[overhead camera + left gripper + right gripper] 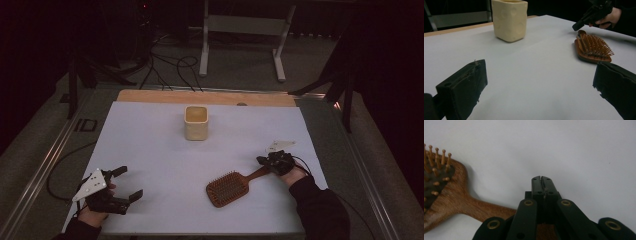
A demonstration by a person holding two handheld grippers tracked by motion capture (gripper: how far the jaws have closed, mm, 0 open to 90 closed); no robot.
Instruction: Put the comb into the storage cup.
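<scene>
Right gripper (264,161), jaws closed on nothing, hovers over the hairbrush (231,187) handle; it likely must open to grasp. Left gripper (131,183) waits wide open.

Wooden paddle hairbrush (228,189) lies flat on the white table (165,165), near the right front, bristles up. Reddish-brown wood, broad rounded-rectangular head with a dark cushion pad and rows of pale wooden pins with rounded tips. The handle (256,174) runs up and to the right from the head in the high view; its far end is under the right hand-held gripper (261,160), whose jaws are closed together above it, contact unclear.

Cream cup (196,122), squarish with rounded corners and faint dimples on its walls, stands upright at centre rear, open top, well apart from the brush.
</scene>
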